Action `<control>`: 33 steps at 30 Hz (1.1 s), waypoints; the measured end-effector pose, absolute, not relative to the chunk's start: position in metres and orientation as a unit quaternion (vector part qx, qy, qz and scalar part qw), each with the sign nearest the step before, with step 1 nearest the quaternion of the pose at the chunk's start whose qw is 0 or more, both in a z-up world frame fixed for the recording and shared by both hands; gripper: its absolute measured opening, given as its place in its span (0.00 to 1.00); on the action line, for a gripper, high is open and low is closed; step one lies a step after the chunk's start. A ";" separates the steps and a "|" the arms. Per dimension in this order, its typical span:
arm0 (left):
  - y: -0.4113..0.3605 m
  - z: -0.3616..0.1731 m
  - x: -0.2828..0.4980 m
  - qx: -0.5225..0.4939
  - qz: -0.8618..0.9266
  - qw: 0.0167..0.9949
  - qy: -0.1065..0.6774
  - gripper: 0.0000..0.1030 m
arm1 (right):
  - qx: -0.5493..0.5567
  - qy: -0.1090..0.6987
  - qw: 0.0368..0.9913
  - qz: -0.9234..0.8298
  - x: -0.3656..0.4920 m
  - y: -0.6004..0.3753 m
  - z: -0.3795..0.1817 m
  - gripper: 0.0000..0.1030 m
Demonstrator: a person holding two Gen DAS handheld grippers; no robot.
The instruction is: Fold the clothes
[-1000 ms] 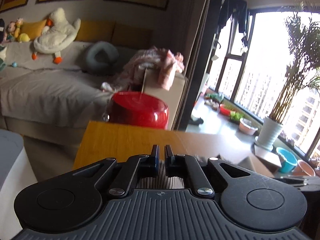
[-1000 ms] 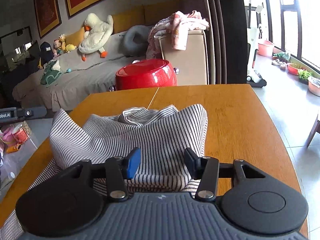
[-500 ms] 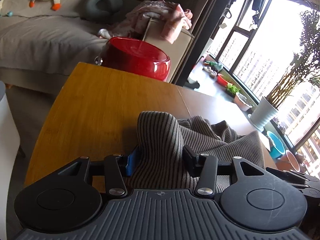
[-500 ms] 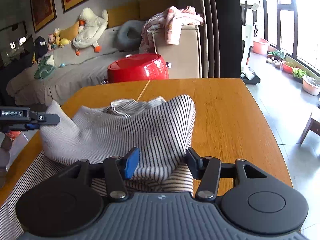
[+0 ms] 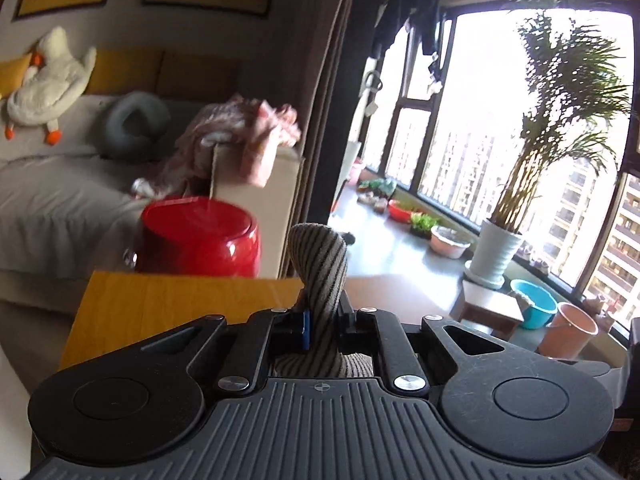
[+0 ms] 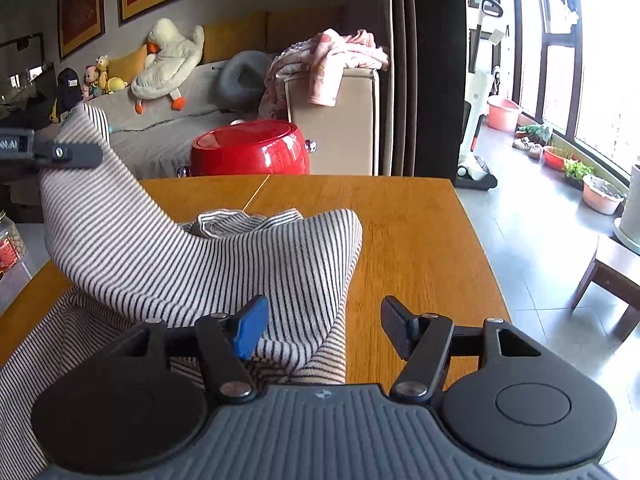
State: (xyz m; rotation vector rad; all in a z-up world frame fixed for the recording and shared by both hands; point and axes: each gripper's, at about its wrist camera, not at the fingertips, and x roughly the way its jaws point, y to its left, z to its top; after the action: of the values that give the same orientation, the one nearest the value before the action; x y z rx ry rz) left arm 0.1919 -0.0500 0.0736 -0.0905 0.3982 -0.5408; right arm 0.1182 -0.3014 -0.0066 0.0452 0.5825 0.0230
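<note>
Pinching striped garment (image 5: 320,264), left gripper (image 5: 323,326) raised.

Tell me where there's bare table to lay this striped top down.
Bare wood runs along the table's right side, from the striped top to the right edge, and across the far end toward the red pot. The left and near-middle are crowded with fabric, which the left gripper has lifted.

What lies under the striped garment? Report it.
The wooden table lies under the striped garment, bare beyond its edges. The left gripper lifts one corner. Anything beneath the heaped folds is covered.
</note>
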 end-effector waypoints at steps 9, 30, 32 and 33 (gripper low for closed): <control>-0.041 0.030 0.231 -0.042 -0.215 0.938 0.270 0.13 | 0.053 0.237 0.967 0.072 0.131 -0.277 0.022 0.61; -0.020 0.025 0.235 -0.109 -0.175 0.929 0.306 0.59 | 0.003 0.308 0.951 -0.011 0.157 -0.310 -0.036 0.62; -0.042 0.013 0.225 -0.120 -0.208 0.920 0.310 0.68 | 0.002 0.306 0.952 -0.011 0.157 -0.312 -0.036 0.62; -0.052 0.006 0.221 -0.120 -0.219 0.917 0.311 0.73 | 0.007 0.309 0.951 -0.008 0.156 -0.314 -0.037 0.62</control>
State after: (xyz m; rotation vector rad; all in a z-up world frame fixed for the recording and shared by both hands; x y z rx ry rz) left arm 0.2212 -0.0520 0.0058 -0.2475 0.6404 -0.4513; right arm 0.1558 -0.3141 -0.0366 0.0134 0.6287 -0.0165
